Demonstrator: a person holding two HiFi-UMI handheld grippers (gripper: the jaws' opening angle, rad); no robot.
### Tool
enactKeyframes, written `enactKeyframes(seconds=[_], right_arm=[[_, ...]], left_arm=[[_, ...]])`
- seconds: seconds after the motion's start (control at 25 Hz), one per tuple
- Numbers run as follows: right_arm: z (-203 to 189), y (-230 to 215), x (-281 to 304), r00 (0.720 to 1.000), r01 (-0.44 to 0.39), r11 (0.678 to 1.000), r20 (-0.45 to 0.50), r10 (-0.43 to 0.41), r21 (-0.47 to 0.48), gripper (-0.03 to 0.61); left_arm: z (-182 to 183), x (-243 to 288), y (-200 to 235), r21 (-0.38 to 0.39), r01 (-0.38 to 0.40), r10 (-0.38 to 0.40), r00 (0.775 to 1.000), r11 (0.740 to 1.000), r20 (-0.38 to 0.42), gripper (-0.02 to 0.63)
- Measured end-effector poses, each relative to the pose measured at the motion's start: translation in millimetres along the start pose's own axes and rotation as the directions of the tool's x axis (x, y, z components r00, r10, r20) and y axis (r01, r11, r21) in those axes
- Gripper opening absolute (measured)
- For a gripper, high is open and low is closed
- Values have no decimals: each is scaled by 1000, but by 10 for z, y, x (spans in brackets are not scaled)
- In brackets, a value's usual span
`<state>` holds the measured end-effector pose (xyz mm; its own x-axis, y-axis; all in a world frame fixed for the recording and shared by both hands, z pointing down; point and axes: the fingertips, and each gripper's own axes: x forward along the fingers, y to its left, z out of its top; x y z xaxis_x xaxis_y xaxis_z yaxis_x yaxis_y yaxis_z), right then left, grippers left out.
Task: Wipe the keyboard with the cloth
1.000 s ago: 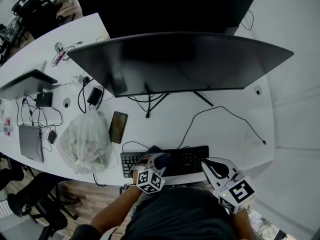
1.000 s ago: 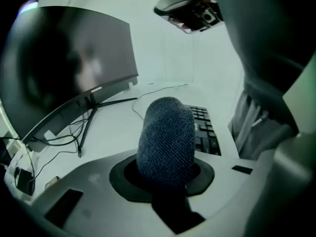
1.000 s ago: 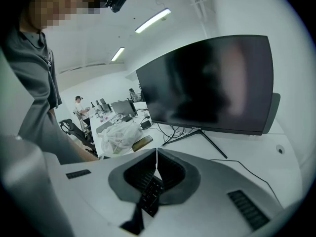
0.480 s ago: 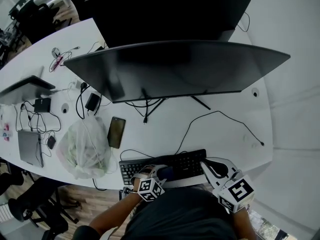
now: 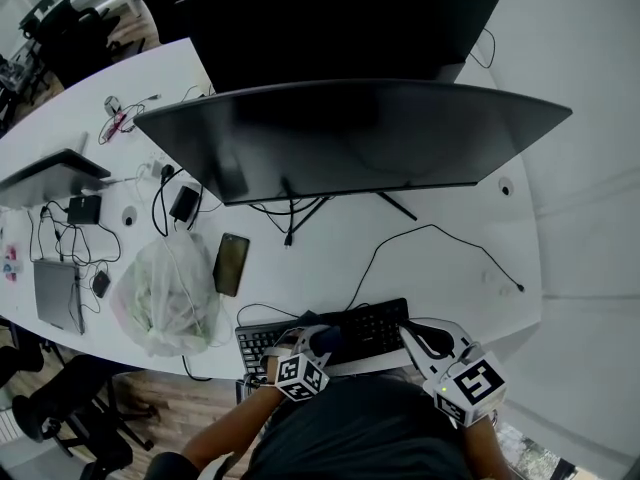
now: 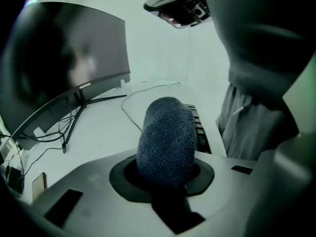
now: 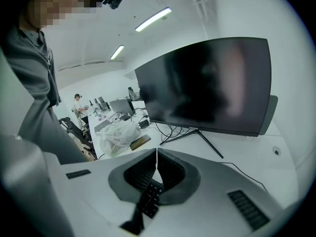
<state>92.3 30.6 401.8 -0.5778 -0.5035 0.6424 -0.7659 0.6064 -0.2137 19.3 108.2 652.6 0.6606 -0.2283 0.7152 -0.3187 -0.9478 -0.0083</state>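
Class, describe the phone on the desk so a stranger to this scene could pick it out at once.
Find the big curved monitor on the white desk and go to its left end. Just in front, beside the crumpled plastic bag, lies the phone. It is a slim, dark, smooth slab, much smaller than the keyboard nearer the person.

Left gripper [image 5: 312,342]: held low in front of the torso, jaws clamped on a blue cloth [image 6: 165,142]; bare forearm [image 5: 225,430] angles back to the left. Right gripper [image 7: 157,158]: held alongside, jaws closed tip to tip, nothing between them.
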Motion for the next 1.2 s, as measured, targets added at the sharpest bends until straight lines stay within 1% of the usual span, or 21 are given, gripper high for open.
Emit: enactKeyframes(seconds=[0.12, 0.2, 0.24, 0.28, 0.36, 0.44, 0.48, 0.52, 0.56, 0.68, 0.72, 0.76, 0.84, 0.88, 0.92, 0.96, 1.0, 1.08, 1.12, 1.16, 1.2], right_arm=[[-36, 25, -33, 1000, 8, 1000, -5, -8, 5, 11], [-90, 59, -49, 1000, -4, 1000, 2, 4, 1, 11], [-127, 77, -59, 1000, -13, 1000, 6, 13, -2, 11], [-158, 92, -70, 1000, -18, 1000, 5, 18, -3, 11], [-187, 115, -85, 1000, -18, 1000, -6, 18, 1, 11], [-187, 135, -80, 1000, -11, 1000, -16, 11, 4, 11], [-194, 146, -81, 1000, -8, 1000, -20, 8, 5, 11], [-200, 150, -91, 1000, -2, 1000, -26, 2, 8, 11], [-202, 145, -109, 1000, 6, 1000, -29, -5, 12, 11], [-197, 95, -163, 1000, 21, 1000, -16, -21, 17, 11], [-212, 80, -173, 1000, 21, 1000, -12, -20, 18, 9], [-245, 70, -180, 1000, 16, 1000, -7, -15, 19, 11], [-332, 60, -192, 1000, 1, 1000, -1, -1, 25, 11], [-355, 57, -197, 1000, -3, 1000, -3, 3, 27, 11], [-363, 53, -199, 1000, -7, 1000, -5, 7, 26, 11], [-361, 49, -200, 1000, -9, 1000, -6, 9, 23, 11], [-355, 48, -201, 1000, -9, 1000, -8, 9, 21, 11], [-323, 53, -199, 1000, 0, 1000, -20, 0, 23, 11], [-309, 54, -196, 1000, 4, 1000, -24, -4, 26, 11], [-302, 51, -195, 1000, 7, 1000, -25, -7, 28, 11], [-300, 40, -199, 1000, 10, 1000, -24, -9, 29, 11]], left_arm=[[-45, -37, -332, 9, 82, -82, 996, 997, -16, 87], [-64, -44, -401, 6, 101, -101, 995, 995, -19, 87], [-54, -41, -372, 10, 97, -96, 995, 995, -14, 87], [-28, -32, -294, 15, 79, -79, 997, 997, -4, 87], [72, -16, 36, 10, 1, -2, 1000, 1000, 25, 87], [192, -28, 472, -42, -85, 86, 995, 996, 41, 87], [204, -8, 588, -81, -99, 102, 994, 992, 38, 87], [179, 36, 593, -112, -88, 92, 995, 990, 27, 87], [136, 91, 509, -116, -67, 69, 998, 991, 9, 87], [88, 165, 127, -2, -52, 52, 998, 999, -19, 86], [107, 158, -29, 5, -15, 15, 1000, 1000, -15, 86], [130, 151, -211, 0, 44, -44, 999, 999, -10, 86], [151, 143, -547, 32, 143, -143, 990, 989, -11, 86], [146, 150, -616, 61, 158, -158, 987, 985, -14, 86], [146, 169, -581, 79, 149, -149, 989, 986, -13, 86], [163, 192, -443, 78, 119, -118, 993, 990, -6, 86], [204, 206, -226, 53, 71, -71, 997, 996, 9, 86], [318, 179, 257, -53, -22, 24, 999, 998, 38, 86], [340, 172, 402, -113, -37, 42, 998, 993, 43, 86], [324, 195, 427, -153, -25, 32, 999, 988, 43, 86], [291, 235, 346, -151, -1, 6, 999, 988, 35, 86]])
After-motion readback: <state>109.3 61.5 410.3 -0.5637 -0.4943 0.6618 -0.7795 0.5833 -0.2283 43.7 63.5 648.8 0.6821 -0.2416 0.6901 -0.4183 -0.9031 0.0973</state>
